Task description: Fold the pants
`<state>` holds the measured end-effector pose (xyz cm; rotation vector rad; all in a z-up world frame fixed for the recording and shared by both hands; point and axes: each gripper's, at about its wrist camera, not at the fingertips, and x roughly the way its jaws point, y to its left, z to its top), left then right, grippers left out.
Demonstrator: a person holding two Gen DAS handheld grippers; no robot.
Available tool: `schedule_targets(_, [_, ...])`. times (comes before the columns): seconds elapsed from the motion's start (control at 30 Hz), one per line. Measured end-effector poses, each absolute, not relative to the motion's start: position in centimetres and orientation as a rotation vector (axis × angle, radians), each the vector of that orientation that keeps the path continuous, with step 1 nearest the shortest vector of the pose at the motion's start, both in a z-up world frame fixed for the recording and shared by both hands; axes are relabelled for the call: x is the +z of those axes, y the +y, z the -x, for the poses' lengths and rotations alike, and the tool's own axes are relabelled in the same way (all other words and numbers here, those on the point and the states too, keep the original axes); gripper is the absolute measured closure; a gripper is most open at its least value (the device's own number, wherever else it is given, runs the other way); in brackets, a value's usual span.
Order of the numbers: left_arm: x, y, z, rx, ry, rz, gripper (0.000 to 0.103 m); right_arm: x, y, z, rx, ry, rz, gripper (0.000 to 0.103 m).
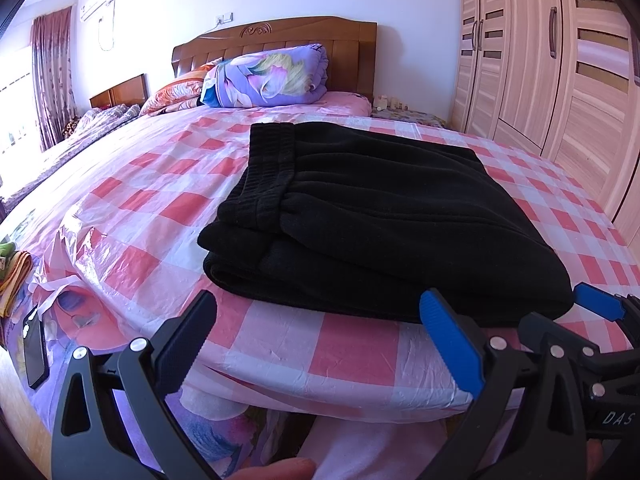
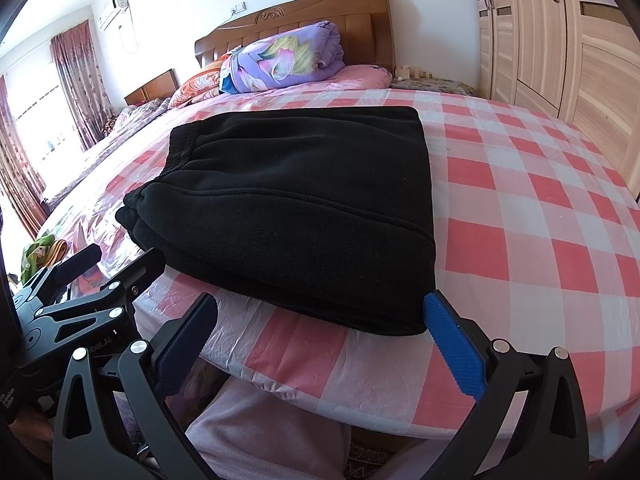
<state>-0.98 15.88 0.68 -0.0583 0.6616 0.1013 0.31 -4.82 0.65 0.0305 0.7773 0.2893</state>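
Observation:
Black pants point(image 1: 360, 216) lie folded into a thick rectangle on the pink checked bed sheet point(image 1: 152, 208), waistband toward the headboard. They also show in the right wrist view point(image 2: 296, 208). My left gripper point(image 1: 316, 312) is open and empty, just in front of the fold's near edge. My right gripper point(image 2: 320, 312) is open and empty, also at the near edge, its blue finger point(image 2: 452, 344) by the fold's right corner. The right gripper also shows at the right of the left wrist view point(image 1: 592, 308), and the left gripper at the left of the right wrist view point(image 2: 92, 276).
A rolled purple floral quilt point(image 1: 268, 76) and pillows lie by the wooden headboard point(image 1: 280, 36). A wardrobe point(image 1: 560, 72) stands on the right. A dark phone point(image 1: 36, 352) and coloured cloths point(image 1: 12, 272) lie at the left bed edge. The person's legs are below the bed edge.

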Motion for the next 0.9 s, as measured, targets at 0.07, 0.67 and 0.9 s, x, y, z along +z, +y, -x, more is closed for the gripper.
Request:
schedule_targets(0.07, [0.72,15.78,1.06,0.102,0.661,0.056,0.001,0.66,-4.84,-0.35,0.289,0.778,-0.03,0.004])
schedule_targets(0.67, [1.04,15.97,0.99,0.116,0.64,0.025,0.001,0.62,-4.93,-0.35,0.288,0.778,-0.034,0.004])
schedule_targets(0.9, [1.01,15.75,1.15,0.116,0.632,0.017,0.001,0.57,-4.94,-0.32,0.288,0.778,-0.035,0.004])
